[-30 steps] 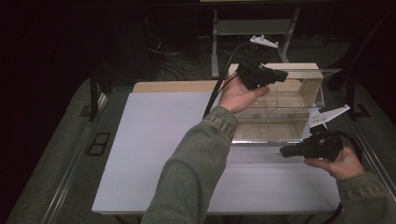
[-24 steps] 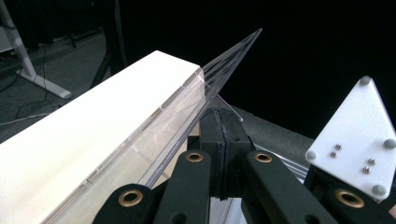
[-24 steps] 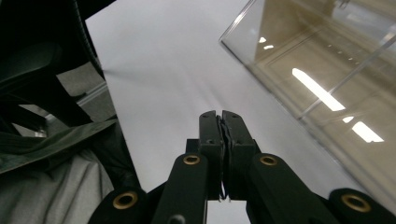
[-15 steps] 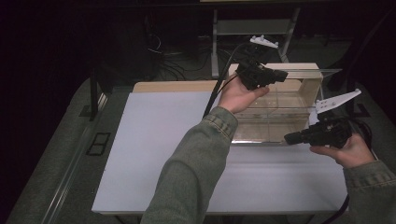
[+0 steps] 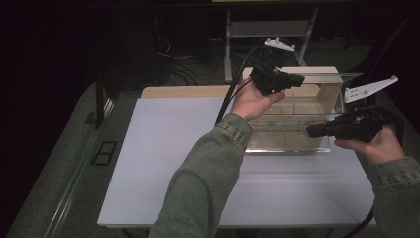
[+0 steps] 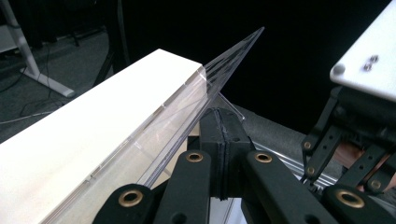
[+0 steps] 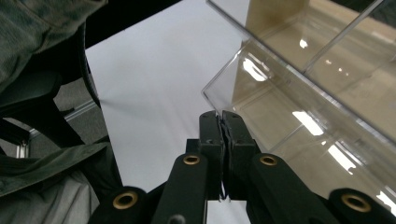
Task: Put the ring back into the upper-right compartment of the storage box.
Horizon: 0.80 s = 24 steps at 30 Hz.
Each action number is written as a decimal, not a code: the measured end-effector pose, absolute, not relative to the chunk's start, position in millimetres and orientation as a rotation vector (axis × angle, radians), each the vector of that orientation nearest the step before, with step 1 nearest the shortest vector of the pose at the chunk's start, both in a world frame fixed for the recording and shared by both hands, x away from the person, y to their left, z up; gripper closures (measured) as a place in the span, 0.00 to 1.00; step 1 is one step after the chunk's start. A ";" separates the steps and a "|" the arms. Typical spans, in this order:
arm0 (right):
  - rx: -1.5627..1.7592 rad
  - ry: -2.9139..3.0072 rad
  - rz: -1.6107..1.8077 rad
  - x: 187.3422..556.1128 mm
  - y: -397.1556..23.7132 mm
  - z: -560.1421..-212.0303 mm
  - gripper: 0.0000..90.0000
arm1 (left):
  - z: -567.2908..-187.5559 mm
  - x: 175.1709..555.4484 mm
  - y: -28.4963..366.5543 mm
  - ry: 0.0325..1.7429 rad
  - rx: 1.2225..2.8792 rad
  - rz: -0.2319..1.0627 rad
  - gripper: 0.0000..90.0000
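Observation:
A clear acrylic box [image 5: 297, 130] with inner dividers and a pale wooden back wall stands at the table's back right. My left gripper [image 5: 298, 79] hovers over the box's back left part, jaws pressed together with nothing between them. In the left gripper view its tips [image 6: 223, 119] point at the box's pale top edge [image 6: 93, 135] and a slanting clear panel [image 6: 233, 53]. My right gripper [image 5: 311, 131] hangs at the box's right front, pointing left, shut and empty. In the right gripper view its tips [image 7: 223, 120] sit just short of the clear box's corner [image 7: 212, 95].
The white table surface [image 5: 168, 148] spreads left and in front of the box. The person's green sleeve [image 5: 208, 178] crosses the middle of the table. A desk frame [image 5: 233, 39] and cables stand on the dark floor behind. The right gripper's white plate [image 6: 369, 56] looms close by.
The right gripper has risen and drifted right, from the table in front of the box up to its right front side. The left gripper has stayed put.

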State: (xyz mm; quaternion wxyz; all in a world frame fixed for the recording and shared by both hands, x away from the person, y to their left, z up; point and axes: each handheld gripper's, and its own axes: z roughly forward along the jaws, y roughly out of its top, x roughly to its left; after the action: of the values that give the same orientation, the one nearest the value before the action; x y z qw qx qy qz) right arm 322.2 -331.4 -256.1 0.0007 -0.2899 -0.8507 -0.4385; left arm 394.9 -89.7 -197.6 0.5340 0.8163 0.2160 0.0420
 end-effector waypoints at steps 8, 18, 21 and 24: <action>-0.933 -2.686 -1.399 332.0 -337.4 -242.3 0.97 | -197.4 394.9 -89.2 0.516 1.947 0.102 0.99; -0.971 -2.720 -1.400 346.8 -341.1 -225.0 0.97 | -197.4 395.0 -89.4 0.517 1.944 0.103 0.99; -0.996 -2.730 -1.391 353.5 -341.6 -221.7 0.97 | -197.2 394.8 -89.3 0.518 1.948 0.103 0.99; -1.019 -2.743 -1.388 359.6 -341.3 -219.8 0.97 | -197.2 394.8 -89.2 0.517 1.948 0.104 0.99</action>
State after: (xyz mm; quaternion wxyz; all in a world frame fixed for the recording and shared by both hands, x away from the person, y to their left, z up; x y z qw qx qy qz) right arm 359.6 -341.3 -219.8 -0.0483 -0.3142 -0.8460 -0.4281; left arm 394.8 -89.2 -197.2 0.5326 0.8170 0.2169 0.0434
